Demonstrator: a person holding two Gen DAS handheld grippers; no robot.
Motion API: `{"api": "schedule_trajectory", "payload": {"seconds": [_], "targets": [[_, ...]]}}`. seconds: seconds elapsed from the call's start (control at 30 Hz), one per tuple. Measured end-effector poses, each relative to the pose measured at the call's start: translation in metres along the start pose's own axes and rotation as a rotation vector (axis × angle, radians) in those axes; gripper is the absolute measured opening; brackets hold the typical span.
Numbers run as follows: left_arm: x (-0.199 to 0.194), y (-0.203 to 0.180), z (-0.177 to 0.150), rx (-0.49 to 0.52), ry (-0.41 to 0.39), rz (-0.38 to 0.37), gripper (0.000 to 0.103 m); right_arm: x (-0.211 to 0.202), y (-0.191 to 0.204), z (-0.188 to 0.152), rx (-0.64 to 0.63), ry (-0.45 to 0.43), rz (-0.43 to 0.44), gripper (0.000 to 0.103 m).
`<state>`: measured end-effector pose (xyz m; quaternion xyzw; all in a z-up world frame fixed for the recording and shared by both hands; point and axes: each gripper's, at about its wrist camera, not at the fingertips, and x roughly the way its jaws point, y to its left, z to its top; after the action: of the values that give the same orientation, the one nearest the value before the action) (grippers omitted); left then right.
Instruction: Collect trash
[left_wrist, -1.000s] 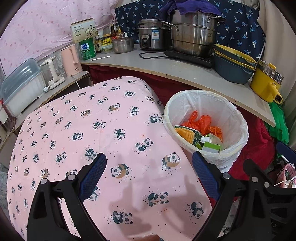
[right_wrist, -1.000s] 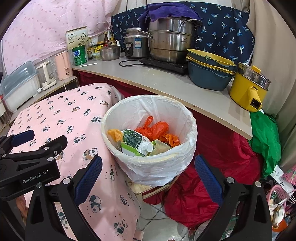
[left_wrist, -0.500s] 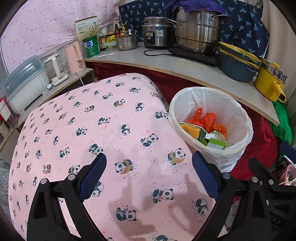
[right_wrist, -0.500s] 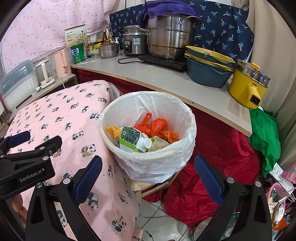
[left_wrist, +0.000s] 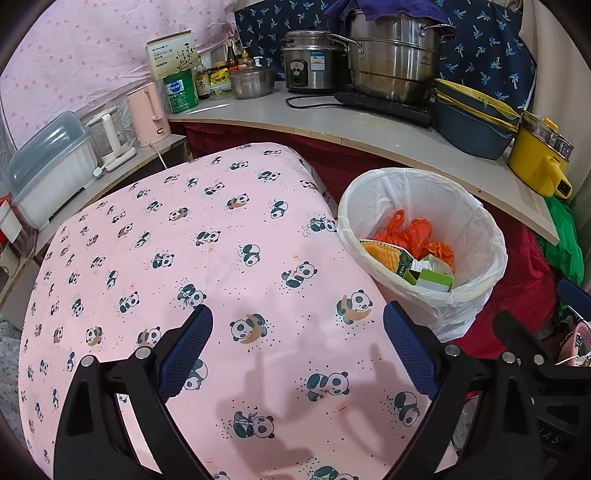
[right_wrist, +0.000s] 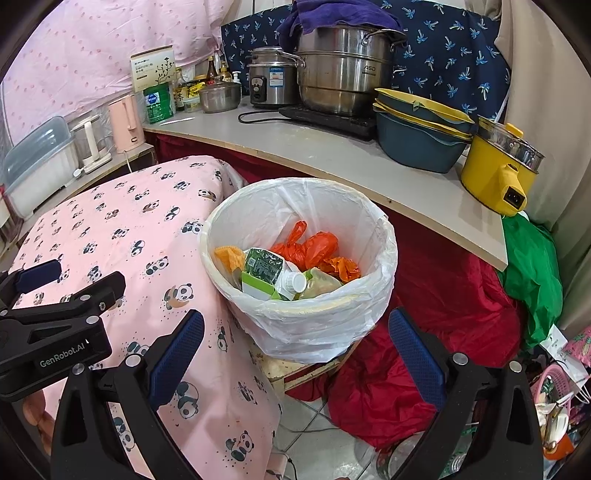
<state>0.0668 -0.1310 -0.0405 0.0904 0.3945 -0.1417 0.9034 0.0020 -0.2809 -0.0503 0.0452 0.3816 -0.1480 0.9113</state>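
Your left gripper (left_wrist: 297, 347) and right gripper (right_wrist: 295, 350) both gape wide, holding nothing. The trash (right_wrist: 280, 269) sits in the lined bin (right_wrist: 373, 306), between the panda-print cloth (left_wrist: 192, 258) and the counter (right_wrist: 332, 147) edge.

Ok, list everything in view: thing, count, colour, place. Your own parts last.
trash bin: one, white liner, right of the covered table
orange bags: crumpled, orange, in the bin
green carton: one, green and white with white cap, in the bin
panda cloth: one, pink, over the table
counter: one, grey, behind the bin
steamer pot: one, steel, on the counter under a purple cloth
rice cooker: one, steel, left of the steamer
basins: stacked, blue and yellow, on the counter
yellow pot: one, at the counter's right end
pink kettle: one, on the left shelf
left claw: open, empty, above the cloth
right claw: open, empty, facing the bin
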Motion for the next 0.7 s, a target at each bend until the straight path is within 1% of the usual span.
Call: {"api": "schedule_trajectory", "payload": {"seconds": [0.7], "targets": [[-0.0033, -0.0045, -0.0005, 0.016, -0.005, -0.005, 0.089, 0.0009, 0.0006, 0.0001, 0.000, 0.001, 0.003, 0.096]]}}
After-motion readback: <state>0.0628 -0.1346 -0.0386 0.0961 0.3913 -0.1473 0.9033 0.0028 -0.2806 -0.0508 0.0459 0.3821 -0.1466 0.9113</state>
